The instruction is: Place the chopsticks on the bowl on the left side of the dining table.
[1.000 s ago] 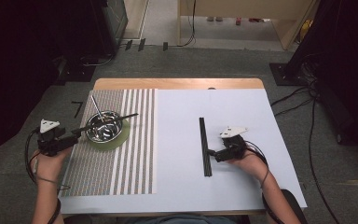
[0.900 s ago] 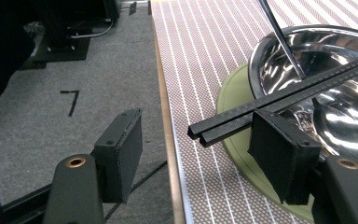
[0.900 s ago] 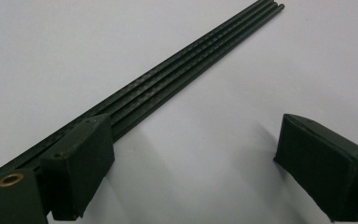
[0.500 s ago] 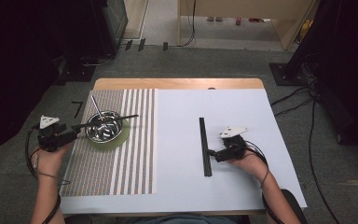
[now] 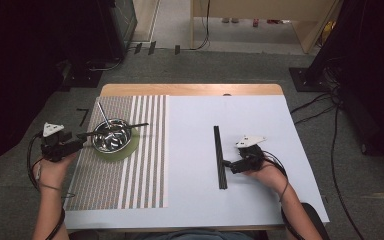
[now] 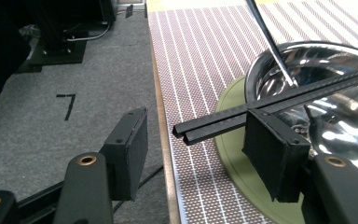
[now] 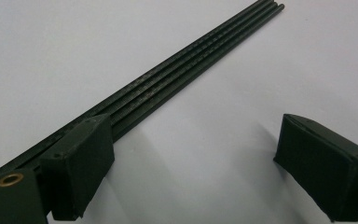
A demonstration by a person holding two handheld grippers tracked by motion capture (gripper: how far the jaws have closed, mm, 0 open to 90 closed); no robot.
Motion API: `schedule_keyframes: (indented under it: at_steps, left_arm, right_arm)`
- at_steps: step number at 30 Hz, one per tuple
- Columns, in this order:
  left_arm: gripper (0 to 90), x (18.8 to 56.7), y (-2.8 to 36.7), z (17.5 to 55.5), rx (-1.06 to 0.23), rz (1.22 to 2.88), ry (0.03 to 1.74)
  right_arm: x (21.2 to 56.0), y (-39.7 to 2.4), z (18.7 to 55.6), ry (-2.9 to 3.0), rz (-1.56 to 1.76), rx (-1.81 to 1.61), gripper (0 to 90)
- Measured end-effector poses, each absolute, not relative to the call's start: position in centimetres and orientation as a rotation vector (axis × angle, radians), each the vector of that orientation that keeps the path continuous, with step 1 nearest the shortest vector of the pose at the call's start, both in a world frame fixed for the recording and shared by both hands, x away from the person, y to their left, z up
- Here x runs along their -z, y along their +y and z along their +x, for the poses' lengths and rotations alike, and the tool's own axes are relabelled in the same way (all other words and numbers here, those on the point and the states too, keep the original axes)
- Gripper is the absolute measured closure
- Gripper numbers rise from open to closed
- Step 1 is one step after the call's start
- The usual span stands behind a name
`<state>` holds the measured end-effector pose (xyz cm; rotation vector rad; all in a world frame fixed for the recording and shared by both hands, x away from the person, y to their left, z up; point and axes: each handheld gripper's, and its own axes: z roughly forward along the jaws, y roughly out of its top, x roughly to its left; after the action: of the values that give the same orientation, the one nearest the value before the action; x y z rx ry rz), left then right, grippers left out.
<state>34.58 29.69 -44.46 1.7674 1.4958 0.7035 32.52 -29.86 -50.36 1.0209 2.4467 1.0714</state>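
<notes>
The left gripper (image 6: 191,140) has just been closing, its jaws standing apart at middling width around the near ends of 2 black chopsticks (image 6: 270,100) that lie across the steel bowl (image 5: 112,136) on the green saucer (image 5: 130,147), 1 pad touching, no squeeze yet. The right gripper (image 7: 191,154) sits wide open beside another black pair (image 5: 220,155) on the white sheet (image 5: 280,125). It looks like the pick-up step: next, pinch both sticks together, then lift level.

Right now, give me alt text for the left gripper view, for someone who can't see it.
Two black gripper jaws stand apart around the near ends of a pair of black square-section chopsticks, which rest across a shiny steel bowl on a round olive-green coaster. Beneath lies a striped placemat.
</notes>
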Motion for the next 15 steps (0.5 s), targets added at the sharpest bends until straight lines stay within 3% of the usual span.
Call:
schedule_keyframes:
  at_steps: [15]
  left_arm:
    - [42.4,42.2,28.5,34.1,-0.667,1.785,1.483]
  right_arm:
    - [50.4,-29.9,32.5,2.447,1.022,-1.071,10.9]
